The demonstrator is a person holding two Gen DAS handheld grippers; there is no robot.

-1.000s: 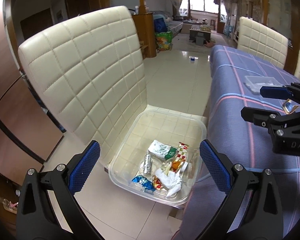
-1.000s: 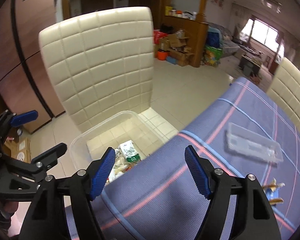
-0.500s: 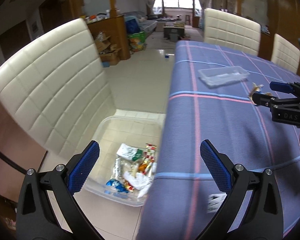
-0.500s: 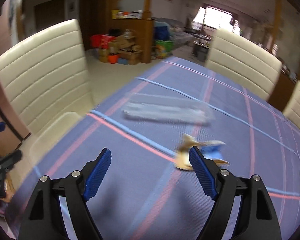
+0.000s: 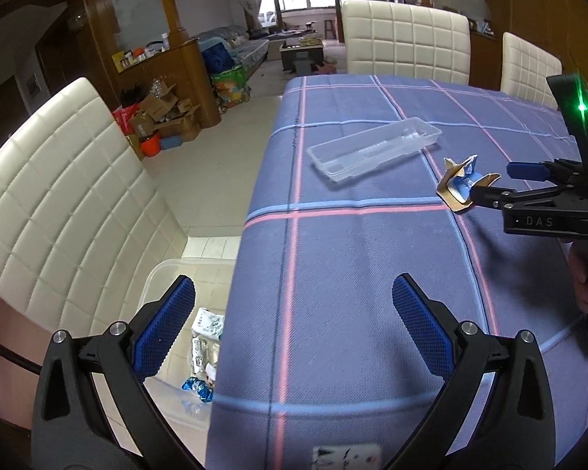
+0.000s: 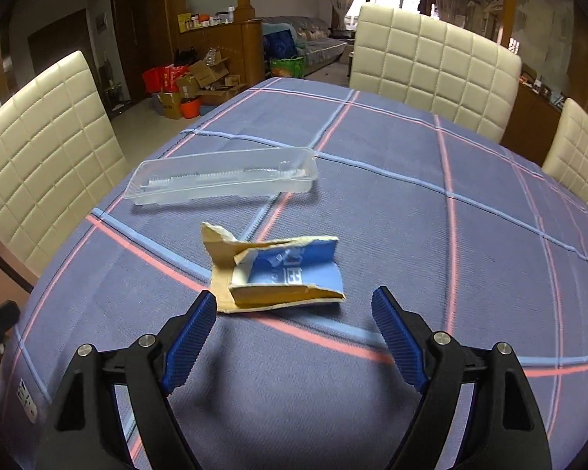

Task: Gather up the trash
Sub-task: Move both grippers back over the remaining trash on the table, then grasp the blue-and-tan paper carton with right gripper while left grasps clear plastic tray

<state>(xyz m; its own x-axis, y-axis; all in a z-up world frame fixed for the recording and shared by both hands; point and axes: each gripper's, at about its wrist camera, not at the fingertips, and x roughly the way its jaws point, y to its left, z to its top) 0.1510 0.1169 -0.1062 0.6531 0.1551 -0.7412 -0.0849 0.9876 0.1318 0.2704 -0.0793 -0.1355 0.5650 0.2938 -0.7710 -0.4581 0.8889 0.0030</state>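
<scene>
Right wrist view: right gripper spread wide, torn cardboard scrap at 12 o'clock, ungrasped. Left gripper gapes, holding nothing; clear bin at 8 o'clock.

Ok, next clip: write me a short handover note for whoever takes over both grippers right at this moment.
Right gripper: open, low over the table, with the torn blue cardboard scrap just ahead of its fingertips, not gripped.
Left gripper: open and holding nothing, over the table's near edge.
The clear plastic tray lies further back on the table.
The clear bin on the floor beside the table already holds several wrappers.
Left to do: pick up the scrap and the tray and drop both into the bin.
</scene>
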